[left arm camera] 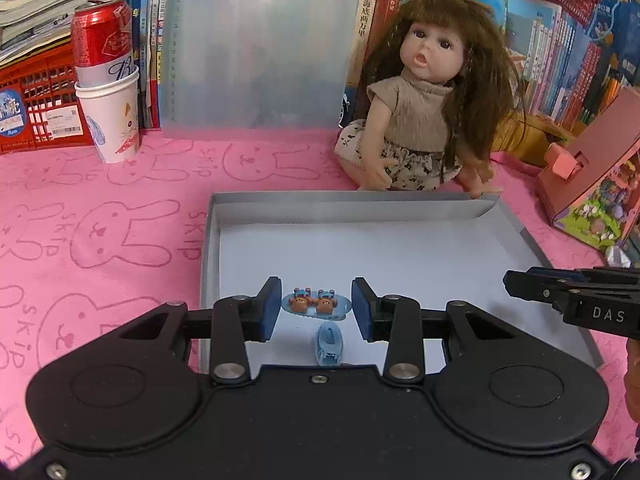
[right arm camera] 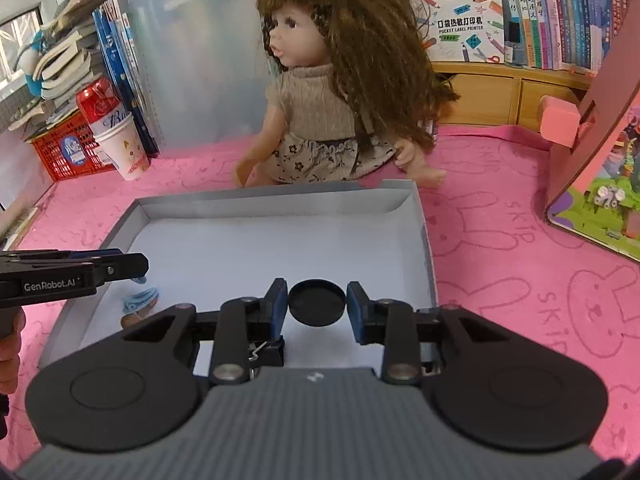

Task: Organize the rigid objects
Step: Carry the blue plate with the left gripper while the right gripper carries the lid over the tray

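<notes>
A shallow grey box lid (left arm camera: 340,202) (right arm camera: 260,196) lies on the pink mat. Inside it, near the front left, lie a blue clip with two brown bears (left arm camera: 316,303) and a blue claw clip (left arm camera: 329,345) (right arm camera: 141,299). My left gripper (left arm camera: 315,307) is open over the lid, its pads either side of the bear clip and apart from it. My right gripper (right arm camera: 317,303) is shut on a black round disc (right arm camera: 317,302), held over the lid's front right part. The right gripper also shows at the right edge of the left wrist view (left arm camera: 576,296).
A long-haired doll (left arm camera: 424,96) (right arm camera: 328,92) sits just behind the lid. A red can in a paper cup (left arm camera: 107,80) and a red basket (left arm camera: 36,108) stand back left. A pink toy house box (left arm camera: 592,184) (right arm camera: 600,132) stands at the right. Books line the back.
</notes>
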`<state>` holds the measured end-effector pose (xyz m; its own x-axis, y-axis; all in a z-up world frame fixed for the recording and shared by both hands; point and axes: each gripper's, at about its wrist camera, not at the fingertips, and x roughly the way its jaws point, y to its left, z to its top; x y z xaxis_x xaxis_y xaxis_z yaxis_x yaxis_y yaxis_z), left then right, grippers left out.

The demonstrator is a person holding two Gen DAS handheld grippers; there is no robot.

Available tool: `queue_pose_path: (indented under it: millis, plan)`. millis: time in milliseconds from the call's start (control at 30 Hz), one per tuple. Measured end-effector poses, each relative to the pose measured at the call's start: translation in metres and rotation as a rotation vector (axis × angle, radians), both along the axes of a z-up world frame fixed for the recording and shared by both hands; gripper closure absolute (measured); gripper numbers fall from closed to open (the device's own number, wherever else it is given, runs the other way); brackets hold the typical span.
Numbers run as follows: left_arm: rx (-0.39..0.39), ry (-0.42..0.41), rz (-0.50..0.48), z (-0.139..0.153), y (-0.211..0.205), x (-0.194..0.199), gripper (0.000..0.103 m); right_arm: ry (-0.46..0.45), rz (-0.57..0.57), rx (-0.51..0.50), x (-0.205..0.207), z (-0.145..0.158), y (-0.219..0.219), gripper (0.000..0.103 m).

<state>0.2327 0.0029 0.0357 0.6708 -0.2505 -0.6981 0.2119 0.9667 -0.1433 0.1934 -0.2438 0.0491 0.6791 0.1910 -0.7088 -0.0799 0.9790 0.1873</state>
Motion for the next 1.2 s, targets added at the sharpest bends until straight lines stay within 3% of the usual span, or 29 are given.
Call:
queue_pose_path:
  millis: [433,1200]
  plan:
    - [0.047,-0.008,-0.007,-0.006,-0.005,0.000,0.067,0.011,0.000,-0.026,0.004,-0.009,0.006,0.064]
    - [0.046,0.000,0.005,-0.011,-0.005,0.004,0.067,0.005,0.011,-0.039,0.003,-0.010,0.013,0.063]
